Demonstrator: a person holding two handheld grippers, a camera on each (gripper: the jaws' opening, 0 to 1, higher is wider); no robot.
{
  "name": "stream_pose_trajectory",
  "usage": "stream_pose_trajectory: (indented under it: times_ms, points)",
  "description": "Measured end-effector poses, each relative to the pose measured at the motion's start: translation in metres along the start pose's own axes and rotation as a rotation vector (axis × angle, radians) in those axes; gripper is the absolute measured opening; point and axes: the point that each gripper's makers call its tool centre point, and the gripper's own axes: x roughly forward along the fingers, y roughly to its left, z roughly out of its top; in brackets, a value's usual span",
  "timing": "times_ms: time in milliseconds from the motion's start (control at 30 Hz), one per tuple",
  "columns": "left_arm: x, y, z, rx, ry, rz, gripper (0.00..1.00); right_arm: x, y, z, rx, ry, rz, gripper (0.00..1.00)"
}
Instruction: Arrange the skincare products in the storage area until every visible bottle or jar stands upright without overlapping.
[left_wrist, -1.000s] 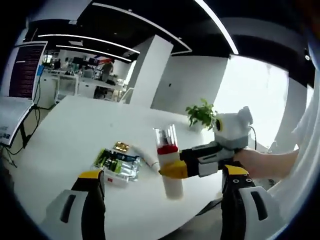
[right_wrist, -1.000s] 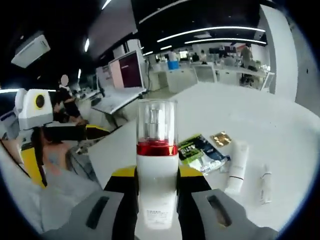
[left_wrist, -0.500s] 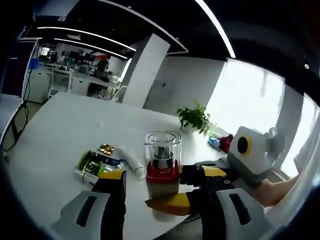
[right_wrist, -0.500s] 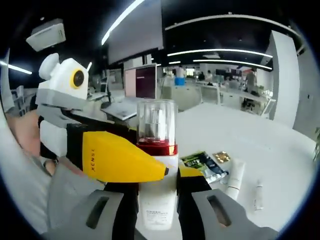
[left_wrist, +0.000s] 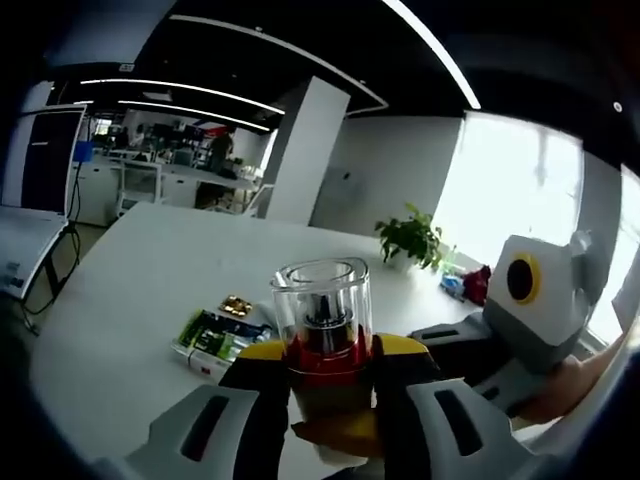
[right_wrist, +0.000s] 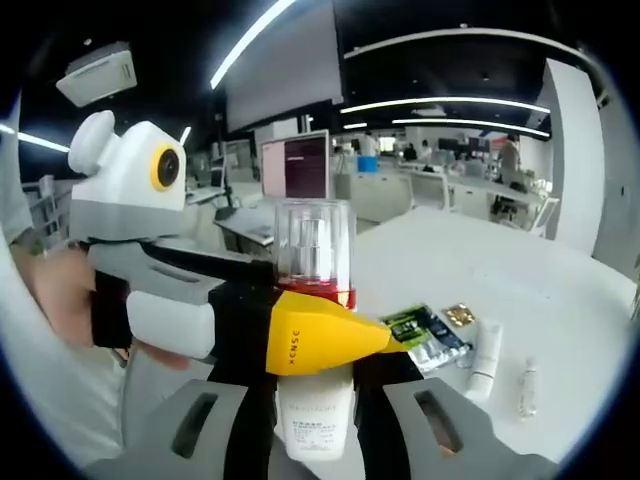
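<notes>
— What do your hand-held grippers have hold of?

— Both are on the pump bottle (left_wrist: 323, 345), which stands upright above the white table (left_wrist: 130, 270). In the left gripper view, your left hand-held gripper (left_wrist: 322, 385) has its jaws closed in against the bottle's red collar, one yellow tip on either side. In the right gripper view, your right hand-held gripper (right_wrist: 315, 385) clamps the bottle's white body lower down, jaws narrowed to the bottle's width.

— And what does one view give you that the other doesn't?

— The left gripper view shows the bottle's clear cap from close up, a potted plant (left_wrist: 412, 238) far beyond the bottle, and a green packet (left_wrist: 215, 335) with a small gold item (left_wrist: 236, 304) on the table to the bottle's left. The right gripper view shows the bottle's white label side, your hand (right_wrist: 62, 300) on the left hand-held gripper's body, and to the bottle's right the green packet (right_wrist: 425, 335), the gold item (right_wrist: 460, 315), a white tube (right_wrist: 485, 350) lying down and a slim clear vial (right_wrist: 528, 385) lying just past it.
</notes>
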Motion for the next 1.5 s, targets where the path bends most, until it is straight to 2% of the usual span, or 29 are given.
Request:
stream_pose_trajectory:
  times_ms: [200, 300, 367, 533, 633, 733, 800, 867, 900, 933, 1000, 1133, 1200, 1267, 1333, 1433, 1500]
  points:
    - [-0.006, -0.002, 0.005, -0.027, -0.008, -0.012, 0.32, -0.005, 0.005, 0.005, 0.003, 0.006, 0.017, 0.28]
    - [-0.012, -0.003, 0.011, -0.033, 0.004, -0.029, 0.31, -0.008, 0.012, 0.014, -0.065, -0.030, 0.059, 0.29]
    - [-0.017, -0.008, 0.013, -0.046, 0.019, -0.050, 0.31, -0.015, 0.018, 0.018, -0.054, -0.042, 0.088, 0.29]
    - [-0.029, -0.018, 0.017, -0.069, 0.042, -0.127, 0.30, -0.023, 0.033, 0.029, -0.019, -0.110, 0.217, 0.32]
    - [-0.033, -0.026, 0.023, -0.047, 0.034, -0.183, 0.30, -0.029, 0.038, 0.037, 0.020, -0.147, 0.296, 0.34]
    - [-0.037, -0.039, 0.037, 0.015, -0.004, -0.256, 0.30, -0.037, 0.039, 0.048, 0.065, -0.180, 0.391, 0.34]
    - [-0.041, -0.049, 0.047, 0.042, -0.018, -0.316, 0.30, -0.047, 0.041, 0.058, 0.054, -0.202, 0.485, 0.34]
    - [-0.047, -0.065, 0.059, 0.072, -0.029, -0.416, 0.30, -0.057, 0.046, 0.070, 0.025, -0.232, 0.581, 0.34]
    - [-0.048, -0.070, 0.064, 0.069, -0.038, -0.443, 0.30, -0.063, 0.050, 0.079, 0.032, -0.251, 0.633, 0.34]
    - [-0.053, -0.081, 0.071, 0.091, -0.054, -0.511, 0.30, -0.068, 0.054, 0.085, 0.036, -0.262, 0.678, 0.34]
    - [-0.056, -0.093, 0.081, 0.099, -0.057, -0.564, 0.30, -0.077, 0.058, 0.095, 0.046, -0.280, 0.747, 0.33]
    - [-0.063, -0.108, 0.097, 0.165, -0.084, -0.627, 0.30, -0.089, 0.062, 0.111, 0.043, -0.310, 0.815, 0.33]
    - [-0.067, -0.115, 0.105, 0.166, -0.094, -0.665, 0.30, -0.098, 0.064, 0.121, 0.050, -0.343, 0.847, 0.32]
    - [-0.072, -0.121, 0.113, 0.159, -0.105, -0.719, 0.30, -0.105, 0.066, 0.128, 0.062, -0.371, 0.857, 0.32]
    - [-0.071, -0.121, 0.119, 0.150, -0.114, -0.738, 0.30, -0.106, 0.065, 0.134, 0.077, -0.389, 0.831, 0.32]
    - [-0.067, -0.119, 0.122, 0.155, -0.110, -0.749, 0.30, -0.100, 0.058, 0.138, 0.029, -0.371, 0.716, 0.31]
    - [-0.067, -0.119, 0.125, 0.173, -0.128, -0.751, 0.30, -0.097, 0.053, 0.141, -0.004, -0.369, 0.646, 0.30]
